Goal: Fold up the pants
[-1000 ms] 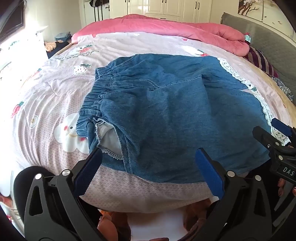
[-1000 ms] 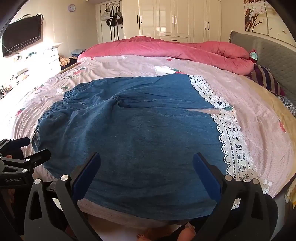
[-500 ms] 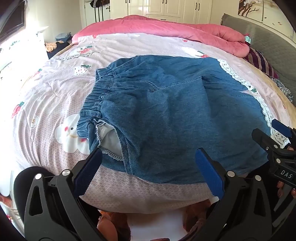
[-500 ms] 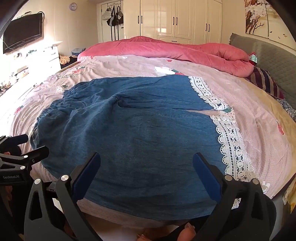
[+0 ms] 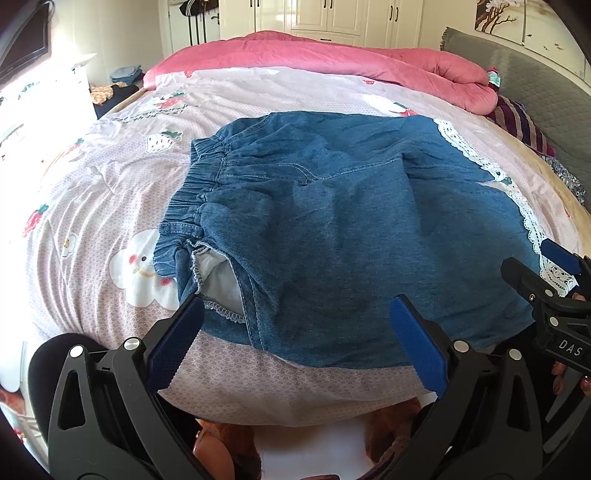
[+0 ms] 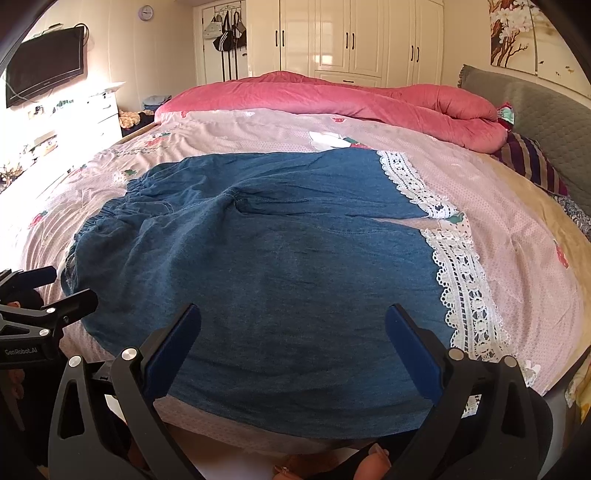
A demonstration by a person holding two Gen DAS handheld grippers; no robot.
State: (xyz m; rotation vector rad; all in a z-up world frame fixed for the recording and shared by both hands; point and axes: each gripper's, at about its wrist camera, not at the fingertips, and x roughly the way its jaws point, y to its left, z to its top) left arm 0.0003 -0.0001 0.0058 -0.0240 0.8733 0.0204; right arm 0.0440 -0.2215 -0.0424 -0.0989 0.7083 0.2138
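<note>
left wrist: low at the bed's (image 5: 92, 229) near edge, facing the wardrobe (image 5: 332, 16)
right wrist: same, further right
shared: denim pants (image 5: 351, 229)

Blue denim pants (image 5: 362, 229) with white lace trim (image 6: 458, 273) lie on a pink cartoon-print bedsheet (image 5: 110, 206).

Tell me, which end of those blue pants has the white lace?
The leg hems, on the right. The opposite end is the gathered elastic waistband, plain denim without lace.

Open bedspread (image 5: 92, 206) around pants (image 5: 351, 229); quilt (image 6: 332, 99) beyond.
</note>
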